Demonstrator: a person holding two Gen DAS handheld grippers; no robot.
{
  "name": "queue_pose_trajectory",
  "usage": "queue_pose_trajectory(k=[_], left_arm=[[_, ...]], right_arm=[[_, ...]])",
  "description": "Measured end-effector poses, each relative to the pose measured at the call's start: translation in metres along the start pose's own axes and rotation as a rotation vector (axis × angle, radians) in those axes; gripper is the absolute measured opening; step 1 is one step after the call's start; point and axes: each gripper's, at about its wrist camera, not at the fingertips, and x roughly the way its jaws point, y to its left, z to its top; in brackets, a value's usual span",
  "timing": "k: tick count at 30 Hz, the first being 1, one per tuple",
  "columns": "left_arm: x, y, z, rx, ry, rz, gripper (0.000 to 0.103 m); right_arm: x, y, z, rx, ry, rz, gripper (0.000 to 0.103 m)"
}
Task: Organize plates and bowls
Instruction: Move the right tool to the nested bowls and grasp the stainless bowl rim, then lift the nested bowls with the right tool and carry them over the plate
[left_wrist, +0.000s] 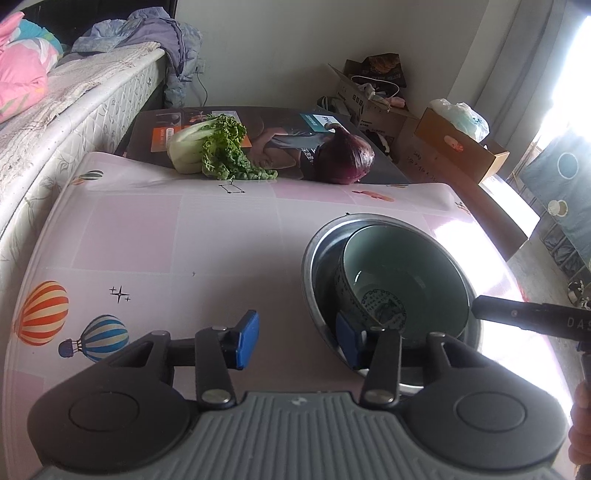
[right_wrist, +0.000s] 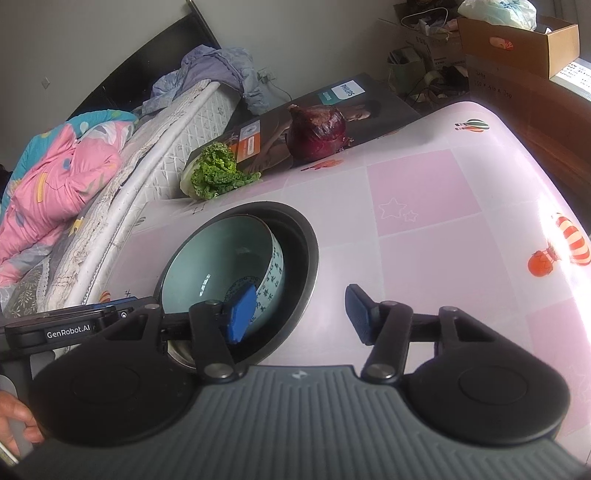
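A pale green ceramic bowl (left_wrist: 406, 266) (right_wrist: 214, 258) with dark characters on its outer wall rests tilted inside a wider steel basin (left_wrist: 307, 258) (right_wrist: 313, 258) on the pink table. My left gripper (left_wrist: 298, 341) straddles the basin's near-left rim: one blue pad sits inside, between the steel wall and the bowl, the other outside over the table. My right gripper (right_wrist: 301, 314) straddles the opposite rim the same way, its inner pad by the bowl's outer wall. Both stand open, and neither pair of pads presses on the rim.
A leafy cabbage (left_wrist: 214, 147) and a red onion (left_wrist: 345, 158) lie on a flat printed box (left_wrist: 277, 129) at the table's far edge. A mattress (left_wrist: 74, 110) runs along the left. Cardboard boxes (left_wrist: 458, 147) stand on the floor at the far right.
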Motion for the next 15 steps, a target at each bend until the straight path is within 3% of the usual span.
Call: queue_pose_trajectory(k=[8,15], left_arm=[[0.017,-0.002,0.006,-0.017,0.043,-0.004,0.041],[0.024,-0.003,0.009,-0.018,0.059,0.000,0.037]], right_arm=[[0.022,-0.008,-0.001,0.005,0.043,-0.004,0.038],[0.018,-0.011,0.001,0.029,0.028,0.017,0.037]])
